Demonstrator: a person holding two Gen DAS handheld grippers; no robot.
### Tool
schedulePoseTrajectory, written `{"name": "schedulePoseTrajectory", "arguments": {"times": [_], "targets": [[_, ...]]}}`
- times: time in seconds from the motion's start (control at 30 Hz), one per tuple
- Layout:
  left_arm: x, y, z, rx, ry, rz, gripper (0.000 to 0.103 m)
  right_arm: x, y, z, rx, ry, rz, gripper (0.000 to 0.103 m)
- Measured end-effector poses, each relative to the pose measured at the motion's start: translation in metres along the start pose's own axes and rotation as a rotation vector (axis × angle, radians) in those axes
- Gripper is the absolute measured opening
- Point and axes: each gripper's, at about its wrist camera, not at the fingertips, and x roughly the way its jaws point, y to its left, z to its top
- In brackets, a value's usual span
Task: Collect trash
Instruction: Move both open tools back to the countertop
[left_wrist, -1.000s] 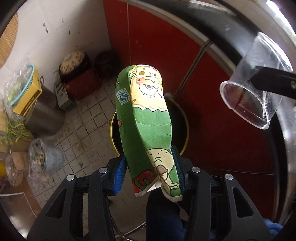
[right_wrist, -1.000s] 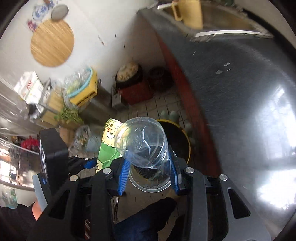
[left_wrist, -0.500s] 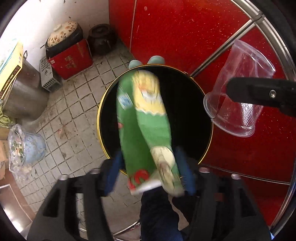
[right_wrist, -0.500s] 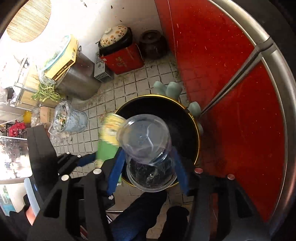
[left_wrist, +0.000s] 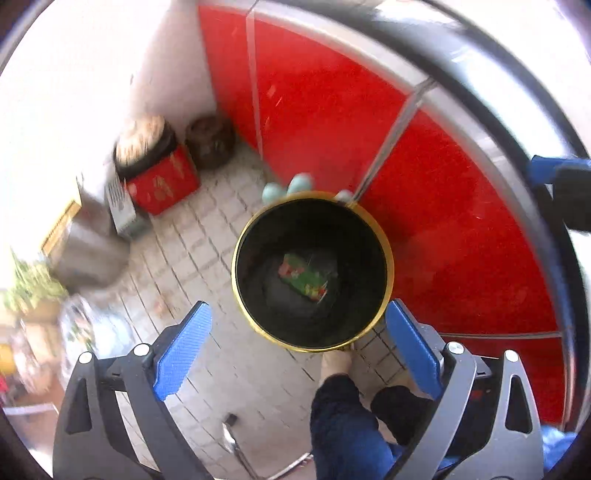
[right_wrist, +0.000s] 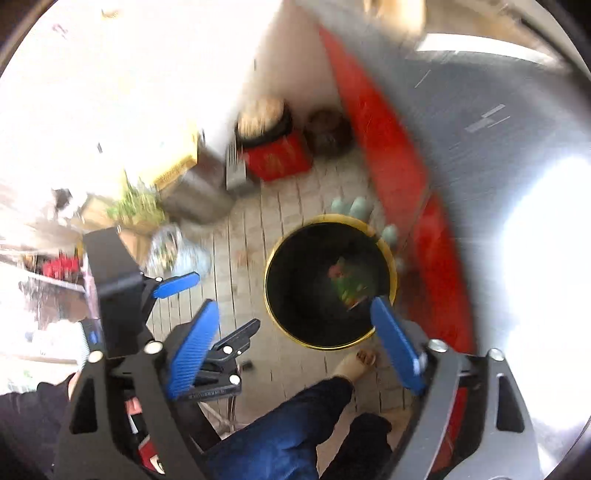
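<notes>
Left wrist view: my left gripper (left_wrist: 295, 343) has its jaws opening wide, with nothing between the blue pads. Below them at frame centre stands the bin (left_wrist: 384, 236), black inside with a gold rim, on the tiled floor against a red cabinet (left_wrist: 424, 206). The green wrapper (left_wrist: 301, 275) lies at its bottom. I cannot make out a cup inside; it is too dark and blurred.

Right wrist view: my right gripper (right_wrist: 291, 343) is also opening, empty, above the bin (right_wrist: 271, 266) at centre right. The wrapper (right_wrist: 347, 282) shows inside it.

So I judge this round of dropping finished: both hands are free. What trash remains elsewhere I cannot tell; the clutter at left is too blurred.
</notes>
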Motion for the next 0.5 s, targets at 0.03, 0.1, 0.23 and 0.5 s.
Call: {"name": "schedulePoseTrajectory", "arguments": {"times": [0.03, 0.1, 0.23, 0.5], "targets": [[-0.013, -0.010, 0.004, 0.024, -0.020, -0.005, 0.095, -0.023, -0.004, -0.004, 0.006, -0.039, -0.017, 0.090], [-0.045, -0.042, 0.019, 0.104, -0.079, -0.023, 0.096, -0.083, -0.025, -0.022, 0.045, -0.147, -0.100, 0.092], [-0.089, -0.128, 0.049, 0.312, -0.178, -0.108, 0.096, -0.169, -0.076, -0.067, 0.195, -0.282, -0.266, 0.093], [-0.144, -0.343, 0.063, 0.821, -0.311, -0.362, 0.096, -0.310, -0.177, -0.214, 0.669, -0.477, -0.578, 0.093]]}}
